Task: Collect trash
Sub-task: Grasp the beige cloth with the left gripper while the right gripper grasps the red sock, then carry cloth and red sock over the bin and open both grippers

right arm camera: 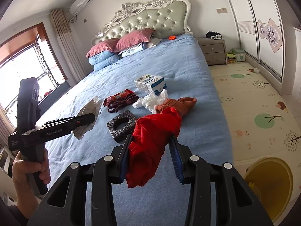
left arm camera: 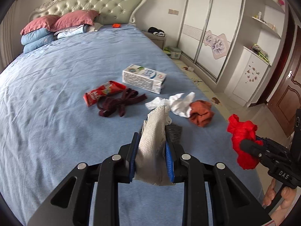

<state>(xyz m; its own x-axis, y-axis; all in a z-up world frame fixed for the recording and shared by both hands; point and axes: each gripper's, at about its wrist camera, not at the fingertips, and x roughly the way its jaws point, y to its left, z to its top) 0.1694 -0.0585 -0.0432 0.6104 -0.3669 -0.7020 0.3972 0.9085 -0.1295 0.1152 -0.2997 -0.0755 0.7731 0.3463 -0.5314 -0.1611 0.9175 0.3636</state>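
Observation:
My left gripper [left arm camera: 152, 137] is shut on a cream mesh piece [left arm camera: 150, 154] that sticks up between its blue pads, above the blue bed [left arm camera: 56, 94]. In the right wrist view the same gripper [right arm camera: 88, 118] comes in from the left with the mesh piece [right arm camera: 90, 107]. My right gripper [right arm camera: 151, 137] is shut on a crumpled red bag [right arm camera: 148, 154], also seen from the left wrist as the red bag [left arm camera: 240, 130]. On the sheet lie a milk carton [left arm camera: 144, 78], a red snack wrapper [left arm camera: 101, 92], a maroon cloth strip [left arm camera: 120, 101], white tissue [left arm camera: 178, 101], an orange cloth [left arm camera: 201, 114] and a dark foam square [right arm camera: 122, 125].
A yellow bin [right arm camera: 269, 186] stands on the patterned floor mat [right arm camera: 254, 98] to the right of the bed. Pillows [right arm camera: 116, 47] are stacked by the headboard. A grey nightstand [right arm camera: 214, 50] and sliding wardrobe doors [right arm camera: 263, 28] line the far right side.

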